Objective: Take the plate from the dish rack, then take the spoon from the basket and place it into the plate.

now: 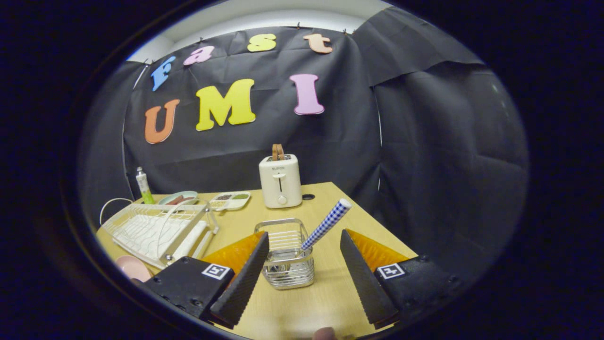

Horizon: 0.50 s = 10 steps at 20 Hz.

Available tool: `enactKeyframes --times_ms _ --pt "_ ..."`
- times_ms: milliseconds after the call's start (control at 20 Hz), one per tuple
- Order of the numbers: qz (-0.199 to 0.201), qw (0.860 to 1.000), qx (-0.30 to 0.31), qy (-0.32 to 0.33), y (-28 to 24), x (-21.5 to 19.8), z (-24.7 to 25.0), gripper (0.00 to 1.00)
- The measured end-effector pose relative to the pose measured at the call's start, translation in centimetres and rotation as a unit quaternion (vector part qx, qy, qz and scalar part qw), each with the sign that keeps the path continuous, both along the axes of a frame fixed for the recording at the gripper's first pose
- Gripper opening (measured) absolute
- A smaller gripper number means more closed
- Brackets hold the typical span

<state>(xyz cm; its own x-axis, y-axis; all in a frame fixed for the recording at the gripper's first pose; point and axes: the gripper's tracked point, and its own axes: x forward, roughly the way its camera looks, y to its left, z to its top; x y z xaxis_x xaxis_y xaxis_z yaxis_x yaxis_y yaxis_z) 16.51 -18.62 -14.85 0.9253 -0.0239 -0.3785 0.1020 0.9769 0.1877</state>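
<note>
A small wire basket [288,257] stands on the wooden table [325,302], just ahead of and between my two fingers. A spoon with a blue-and-white checked handle [328,224] leans out of it toward the right. My gripper [302,278] is open, with a finger on each side of the basket and touching neither it nor the spoon. A pink plate [132,267] lies on the table to the left, in front of the white dish rack [155,231], partly hidden by my left finger's mount.
A white toaster [280,182] stands behind the basket near the back wall. To the left of it lie a divided tray [230,200], a light green dish [178,198] and an upright tube [144,186]. The table's right edge runs close beside my right finger.
</note>
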Motion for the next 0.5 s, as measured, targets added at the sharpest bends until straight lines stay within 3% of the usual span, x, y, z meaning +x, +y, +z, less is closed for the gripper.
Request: enactKeyframes --times_ms 100,200,500 --pt "0.001 1.0 0.013 0.004 -0.6 1.4 -0.3 0.93" --pt "0.005 0.999 0.03 0.008 -0.8 2.3 -0.4 0.83" --pt "0.021 0.999 0.046 0.008 0.0 2.7 0.7 0.37"
